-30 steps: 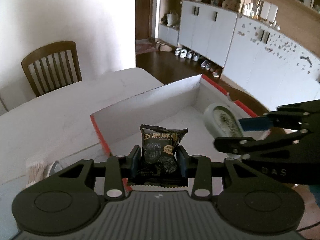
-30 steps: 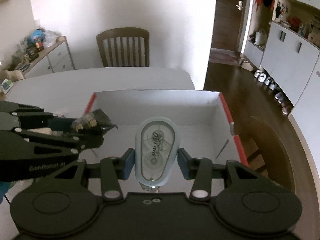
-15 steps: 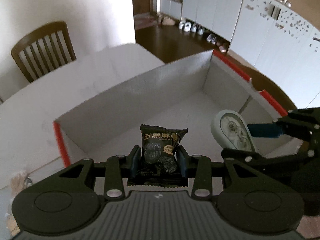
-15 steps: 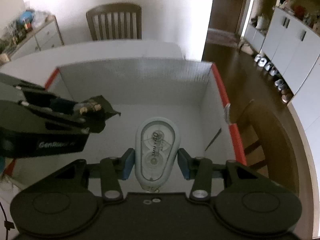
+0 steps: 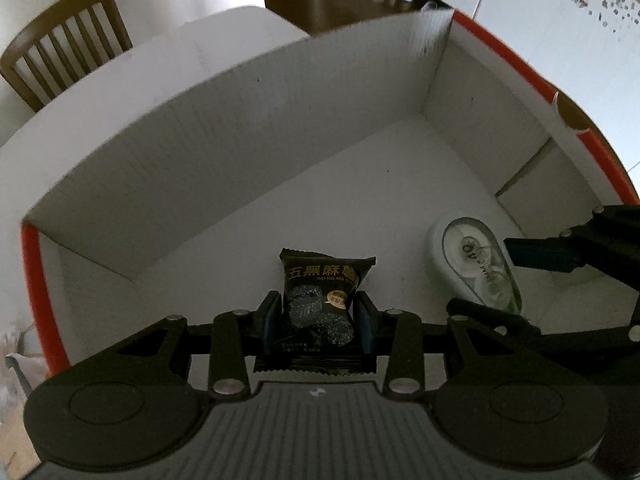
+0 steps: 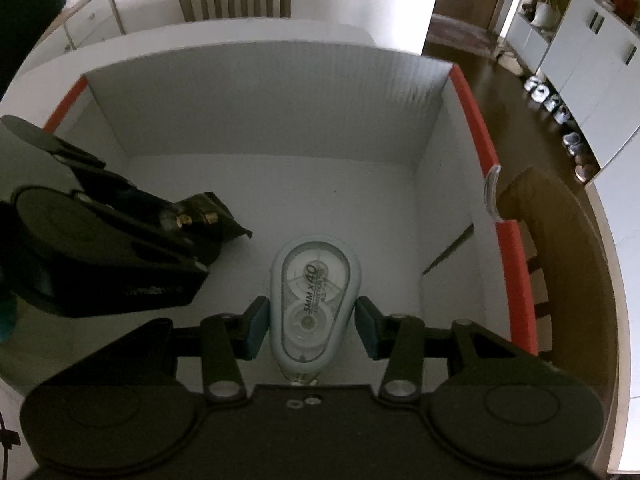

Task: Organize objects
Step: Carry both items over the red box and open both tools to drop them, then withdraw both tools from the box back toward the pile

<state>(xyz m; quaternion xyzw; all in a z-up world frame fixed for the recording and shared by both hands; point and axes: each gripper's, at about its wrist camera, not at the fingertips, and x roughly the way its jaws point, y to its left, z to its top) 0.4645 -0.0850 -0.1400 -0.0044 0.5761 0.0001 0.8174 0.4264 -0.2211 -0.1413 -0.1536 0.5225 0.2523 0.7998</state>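
Observation:
My left gripper [image 5: 318, 316] is shut on a black snack packet [image 5: 320, 300] with gold Chinese lettering and holds it low inside a white cardboard box with red rims [image 5: 280, 128]. My right gripper [image 6: 311, 328] is shut on a pale blue correction tape dispenser [image 6: 314, 292], also down inside the box [image 6: 260, 100]. In the left wrist view the dispenser [image 5: 476, 264] shows at the right. In the right wrist view the left gripper's packet [image 6: 200, 220] shows at the left.
The box stands on a white table [image 5: 200, 44]. A wooden chair [image 5: 64, 40] stands behind the table; another chair [image 6: 552, 232] is close to the box's right side. A cabinet [image 6: 88, 24] stands far left, and shoes [image 6: 560, 116] lie on the floor.
Both grippers have moved forward and down from above the box's near edge into its interior, each keeping its object. The box walls now fill both views.

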